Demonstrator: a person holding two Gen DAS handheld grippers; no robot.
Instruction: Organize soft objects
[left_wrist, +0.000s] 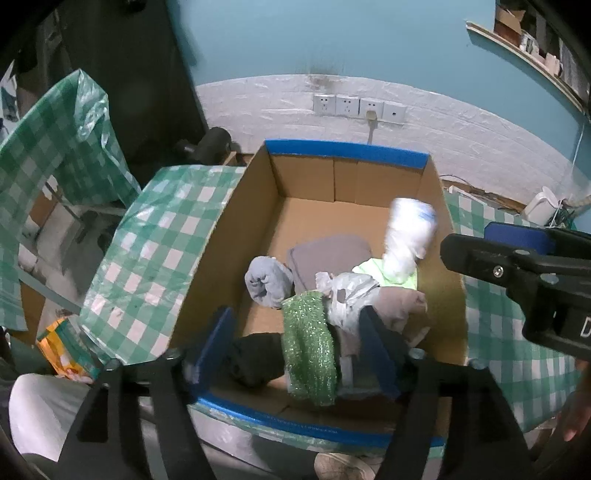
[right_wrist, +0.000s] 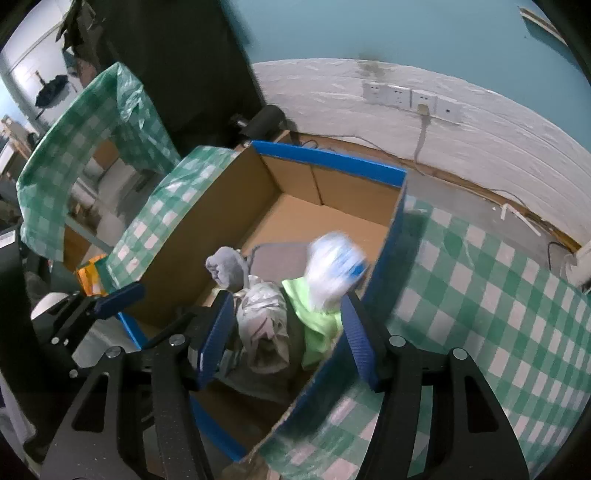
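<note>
One cardboard box (left_wrist: 255, 206); inside it, one sparkly green cloth (left_wrist: 308, 350); one rolled grey sock (left_wrist: 267, 282); one lime-green cloth (left_wrist: 373, 271); one blurred white bundle (left_wrist: 408, 236); behind it, four wall sockets (left_wrist: 360, 108).

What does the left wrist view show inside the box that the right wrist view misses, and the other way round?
Only the left wrist view shows the sparkly green cloth between the open left claw, and a dark bundle beside it. Only the right wrist view shows the right claw open over the box's right wall. Both show the cardboard box, grey rolled sock, silvery crumpled bag, lime cloth and blurred white-and-blue item.
</note>
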